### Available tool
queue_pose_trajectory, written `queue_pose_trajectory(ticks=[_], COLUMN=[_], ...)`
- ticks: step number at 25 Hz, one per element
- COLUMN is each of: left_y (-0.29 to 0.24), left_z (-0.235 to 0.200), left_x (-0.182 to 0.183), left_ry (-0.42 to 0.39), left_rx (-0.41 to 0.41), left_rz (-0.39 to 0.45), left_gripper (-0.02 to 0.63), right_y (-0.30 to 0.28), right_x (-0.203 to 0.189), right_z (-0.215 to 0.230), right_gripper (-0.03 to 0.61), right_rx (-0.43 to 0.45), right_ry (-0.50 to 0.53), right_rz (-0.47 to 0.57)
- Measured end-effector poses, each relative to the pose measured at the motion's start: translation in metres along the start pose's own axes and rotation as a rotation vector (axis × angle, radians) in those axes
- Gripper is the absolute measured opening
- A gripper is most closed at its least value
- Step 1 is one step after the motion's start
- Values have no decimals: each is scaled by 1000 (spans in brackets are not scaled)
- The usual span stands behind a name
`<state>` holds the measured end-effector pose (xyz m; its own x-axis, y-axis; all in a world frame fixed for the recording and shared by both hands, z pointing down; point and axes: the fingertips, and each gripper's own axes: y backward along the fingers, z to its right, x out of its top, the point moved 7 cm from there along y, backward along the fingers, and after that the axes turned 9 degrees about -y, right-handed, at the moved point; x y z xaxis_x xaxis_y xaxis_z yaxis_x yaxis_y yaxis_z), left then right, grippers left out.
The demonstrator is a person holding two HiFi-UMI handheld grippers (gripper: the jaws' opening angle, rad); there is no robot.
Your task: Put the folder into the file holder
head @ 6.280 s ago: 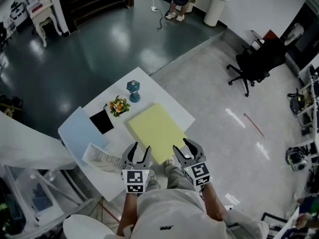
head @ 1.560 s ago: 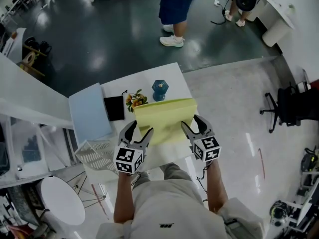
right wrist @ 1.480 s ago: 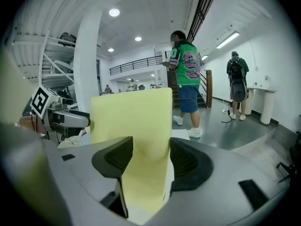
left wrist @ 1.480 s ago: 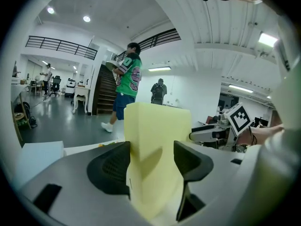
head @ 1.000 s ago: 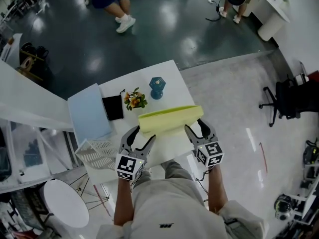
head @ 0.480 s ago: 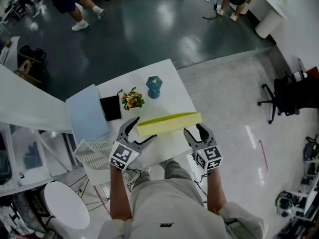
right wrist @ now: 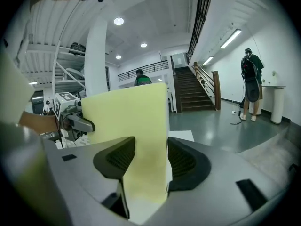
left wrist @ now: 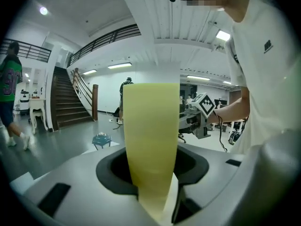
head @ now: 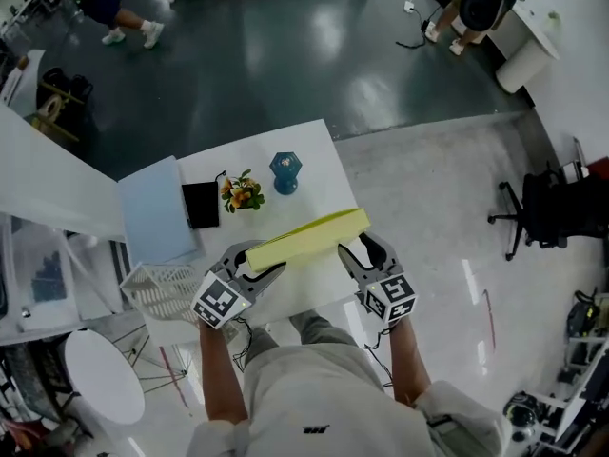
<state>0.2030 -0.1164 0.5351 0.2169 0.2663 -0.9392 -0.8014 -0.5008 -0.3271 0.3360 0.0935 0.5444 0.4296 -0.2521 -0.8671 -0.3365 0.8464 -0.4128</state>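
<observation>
We hold one yellow folder (head: 304, 239) on edge above the table (head: 314, 160), up and to the right of the single white wire file holder (head: 152, 288). Its long axis runs away from the file holder, from one hand-held gripper to the other. The left hand-held gripper (head: 255, 261), nearer the file holder, is closing its jaws on the folder's near end. The right hand-held gripper (head: 360, 248), farther from the file holder, pinches the far end. A pale blue sheet (head: 152, 208) beyond the file holder may be a second folder.
</observation>
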Motion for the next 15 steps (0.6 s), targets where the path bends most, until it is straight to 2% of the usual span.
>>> queue_pose_trajectory(ticks=[4,9,15], left_y=[3,20,51], left_z=[6,16,41], left_x=[7,25,55], left_ry=[47,115,140], left_rx=[111,289,493], left_rz=[11,49,72], left_gripper=[198,195,195], right_y=[-13,-27,-20], right_x=[13,36,54], right_z=[8,10,-6], right_gripper=[221,221,221], right_rx=[73,152,213], right_ry=[25,80,119], right_rz=[-1,20,72])
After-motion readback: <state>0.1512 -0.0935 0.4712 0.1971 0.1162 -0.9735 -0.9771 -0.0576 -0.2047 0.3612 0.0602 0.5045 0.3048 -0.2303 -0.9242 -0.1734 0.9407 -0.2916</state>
